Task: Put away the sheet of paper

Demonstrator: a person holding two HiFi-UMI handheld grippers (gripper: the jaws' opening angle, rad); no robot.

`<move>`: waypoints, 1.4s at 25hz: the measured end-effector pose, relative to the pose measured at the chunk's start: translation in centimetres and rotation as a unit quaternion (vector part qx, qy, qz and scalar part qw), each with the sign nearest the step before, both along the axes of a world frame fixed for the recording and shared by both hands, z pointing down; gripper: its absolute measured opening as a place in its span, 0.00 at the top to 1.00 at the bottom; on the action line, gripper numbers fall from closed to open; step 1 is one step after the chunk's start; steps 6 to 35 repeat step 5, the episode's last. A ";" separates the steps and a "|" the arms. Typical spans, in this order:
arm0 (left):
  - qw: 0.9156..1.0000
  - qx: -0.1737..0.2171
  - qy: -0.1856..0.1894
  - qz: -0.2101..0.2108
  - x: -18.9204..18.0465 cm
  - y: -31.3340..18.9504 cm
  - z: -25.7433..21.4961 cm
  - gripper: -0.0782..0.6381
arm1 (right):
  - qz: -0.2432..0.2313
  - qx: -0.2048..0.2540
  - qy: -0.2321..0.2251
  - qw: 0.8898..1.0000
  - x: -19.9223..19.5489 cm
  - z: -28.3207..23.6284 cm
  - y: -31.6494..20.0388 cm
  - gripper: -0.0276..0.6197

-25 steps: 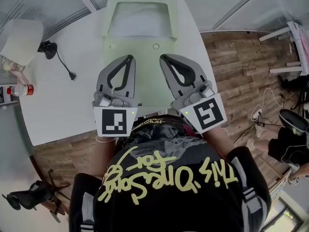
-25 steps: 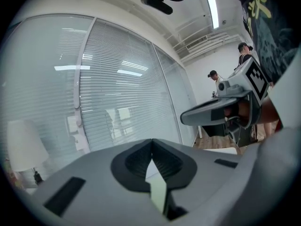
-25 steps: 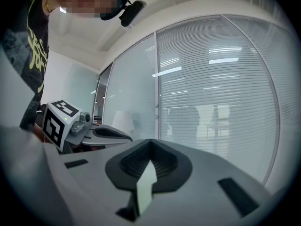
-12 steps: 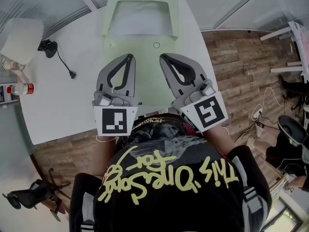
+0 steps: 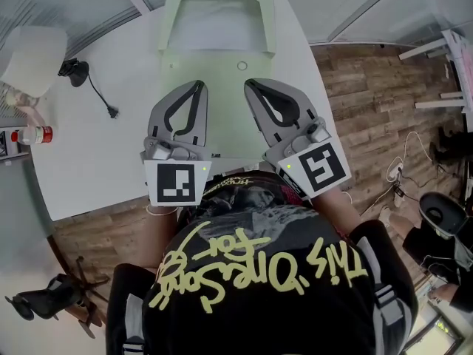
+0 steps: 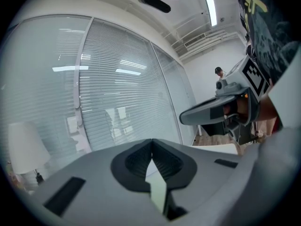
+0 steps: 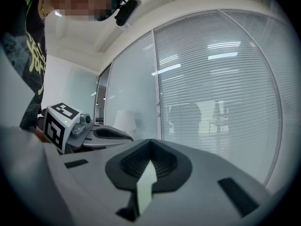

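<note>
The gripper views show the grey left gripper (image 6: 151, 141) and the grey right gripper (image 7: 150, 142) closed tight and empty. Only the head view shows the pale green folder (image 5: 222, 109) beneath them on the white table (image 5: 96, 154), with a whitish sheet of paper (image 5: 216, 28) in its far window. Nothing has shifted since a second ago.

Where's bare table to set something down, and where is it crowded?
Most open: the white table left of the pale green folder, from the black cable down to the near edge. A narrow bare strip runs along the folder's right side. Crowded: the far-left side, around the lamp, the cable and the bottle.
</note>
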State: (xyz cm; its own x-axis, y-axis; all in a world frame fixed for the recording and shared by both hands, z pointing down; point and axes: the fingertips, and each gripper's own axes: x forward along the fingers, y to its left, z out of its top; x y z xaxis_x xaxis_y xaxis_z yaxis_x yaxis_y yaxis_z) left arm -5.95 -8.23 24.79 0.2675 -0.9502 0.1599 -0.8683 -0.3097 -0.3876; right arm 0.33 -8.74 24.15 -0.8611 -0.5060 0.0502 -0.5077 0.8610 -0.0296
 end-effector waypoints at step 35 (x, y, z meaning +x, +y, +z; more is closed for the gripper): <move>1.000 0.005 0.002 0.003 -0.4 0.0 -0.2 0.88 | -0.001 0.006 0.002 1.000 -0.4 -0.1 0.3 0.95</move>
